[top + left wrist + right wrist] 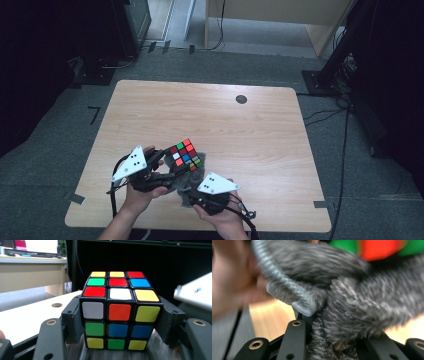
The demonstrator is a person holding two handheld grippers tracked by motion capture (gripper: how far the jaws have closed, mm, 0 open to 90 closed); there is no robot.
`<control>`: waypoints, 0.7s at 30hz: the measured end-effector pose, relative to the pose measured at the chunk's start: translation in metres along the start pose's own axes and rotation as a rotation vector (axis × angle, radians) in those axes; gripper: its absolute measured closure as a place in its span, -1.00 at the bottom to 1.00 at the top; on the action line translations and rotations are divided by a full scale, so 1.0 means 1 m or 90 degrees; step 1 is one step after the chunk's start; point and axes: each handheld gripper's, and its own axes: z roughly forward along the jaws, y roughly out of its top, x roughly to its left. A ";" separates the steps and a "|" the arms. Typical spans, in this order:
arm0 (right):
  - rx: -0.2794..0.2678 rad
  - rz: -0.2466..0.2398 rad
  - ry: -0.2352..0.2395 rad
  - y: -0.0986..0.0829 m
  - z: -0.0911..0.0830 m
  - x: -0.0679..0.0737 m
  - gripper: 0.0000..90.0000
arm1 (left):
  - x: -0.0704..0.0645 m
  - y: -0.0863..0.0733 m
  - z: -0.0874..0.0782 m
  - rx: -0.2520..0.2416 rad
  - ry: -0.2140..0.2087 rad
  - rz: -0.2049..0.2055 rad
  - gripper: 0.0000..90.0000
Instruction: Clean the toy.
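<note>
Left gripper view: tongs point(119, 322) clamp cube point(119, 312) (grey cloth point(155, 347) beneath).

Lab or recording room, not a home. Grey carpet floor point(60, 140) carries black tape marks point(93, 114) around one bare wooden table point(210, 120) with a cable grommet point(241, 99). Dark curtains point(35, 55) flank both sides. Black stand base point(322, 80) at right, loose cables point(325, 116) across the carpet. A desk point(30, 272) with a monitor point(35, 246) stands behind.
</note>
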 end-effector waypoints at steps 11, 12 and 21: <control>-0.095 0.103 -0.067 0.002 -0.023 -0.021 0.57 | -0.003 -0.004 0.006 0.012 -0.013 0.002 -0.23; -0.085 0.085 -0.062 0.002 -0.020 -0.017 0.57 | -0.002 -0.005 0.006 0.019 -0.005 0.010 -0.23; -0.013 0.018 -0.062 0.001 -0.007 -0.010 0.56 | 0.003 0.003 -0.002 -0.013 -0.031 -0.035 -0.23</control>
